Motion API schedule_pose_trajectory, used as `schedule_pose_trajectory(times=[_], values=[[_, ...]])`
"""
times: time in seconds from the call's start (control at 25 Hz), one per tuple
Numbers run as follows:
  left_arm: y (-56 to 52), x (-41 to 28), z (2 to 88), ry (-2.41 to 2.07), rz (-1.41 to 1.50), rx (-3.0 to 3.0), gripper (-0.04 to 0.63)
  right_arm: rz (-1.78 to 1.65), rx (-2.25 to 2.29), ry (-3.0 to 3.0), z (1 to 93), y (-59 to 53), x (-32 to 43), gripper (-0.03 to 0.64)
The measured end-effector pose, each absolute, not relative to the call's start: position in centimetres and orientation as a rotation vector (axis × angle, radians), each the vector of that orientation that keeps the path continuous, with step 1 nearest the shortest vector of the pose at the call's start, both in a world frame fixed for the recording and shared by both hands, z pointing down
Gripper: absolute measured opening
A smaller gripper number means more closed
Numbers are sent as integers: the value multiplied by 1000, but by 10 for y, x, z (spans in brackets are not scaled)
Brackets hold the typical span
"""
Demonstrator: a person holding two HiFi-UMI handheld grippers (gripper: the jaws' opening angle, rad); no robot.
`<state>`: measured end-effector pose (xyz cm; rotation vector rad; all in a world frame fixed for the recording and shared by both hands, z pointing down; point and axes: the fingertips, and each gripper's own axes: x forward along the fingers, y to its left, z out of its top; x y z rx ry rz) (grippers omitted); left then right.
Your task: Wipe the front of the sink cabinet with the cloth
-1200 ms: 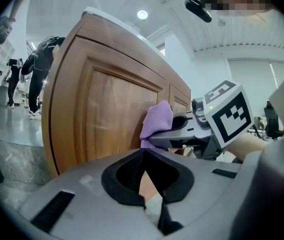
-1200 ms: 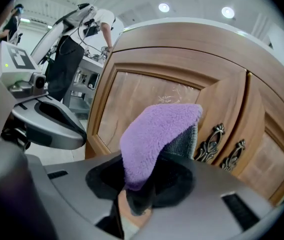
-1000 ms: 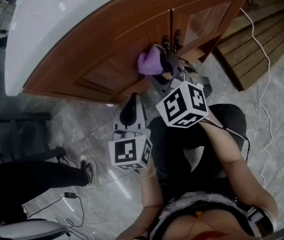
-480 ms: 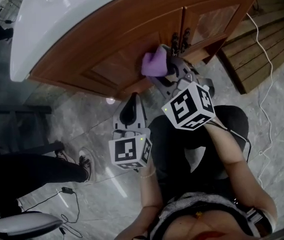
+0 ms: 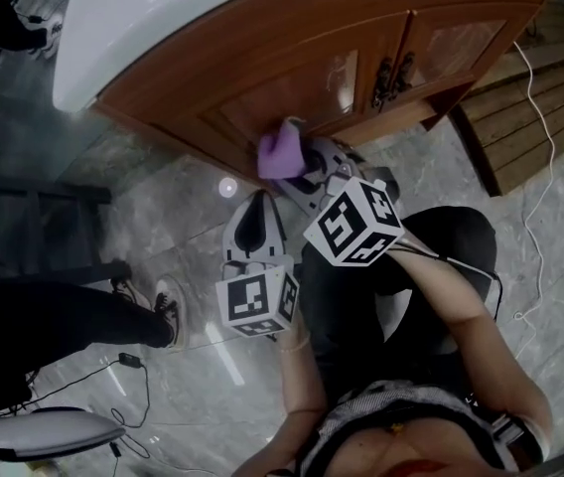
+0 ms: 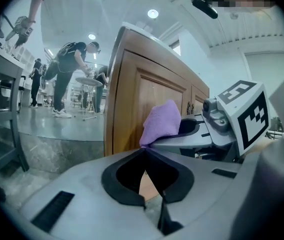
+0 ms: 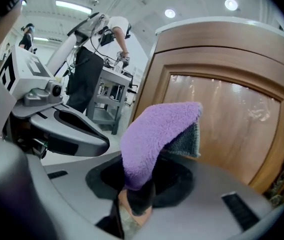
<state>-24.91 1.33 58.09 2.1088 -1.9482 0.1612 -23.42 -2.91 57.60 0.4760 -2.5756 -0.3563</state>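
My right gripper (image 5: 294, 163) is clenched on the cloth (image 5: 280, 151), a purple wad with a grey underside that sticks out beyond the jaw tips. In the right gripper view the jaws bite the cloth's (image 7: 157, 134) lower fold, and its free end rises toward the cabinet's (image 7: 222, 114) door panel. From the head view the cloth lies at the lower rail of the left door, near the cabinet's (image 5: 292, 78) left corner and well left of the handles (image 5: 391, 73) where the two doors meet. It looks to be against the wood, but I cannot confirm contact. My right forearm (image 5: 451, 296) reaches forward and left, so that gripper slants up to the far left with its marker cube (image 5: 353, 220) nearest me. My left gripper (image 5: 258, 199) hangs lower and nearer, just left of the right one. It points at the cabinet base and is clear of the wood. In the left gripper view its jaws are closed on each other with nothing between them, and the cloth (image 6: 159, 124) and cabinet (image 6: 127, 109) show beyond. A white countertop (image 5: 133, 18) caps the cabinet, and a bystander's leg (image 5: 54, 336) crosses the floor at near left.
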Motion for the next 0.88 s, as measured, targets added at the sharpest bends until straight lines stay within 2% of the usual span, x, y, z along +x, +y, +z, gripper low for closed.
schedule_pose_trajectory(times=[0.44,0.88], values=[[35,-280,588,-2036,169,2006,0,-506,416,-2543,602,-12,-286,163],[33,-283,589,-2042,176,2004,0,-549,462,-2503,610,-15,-294,163]])
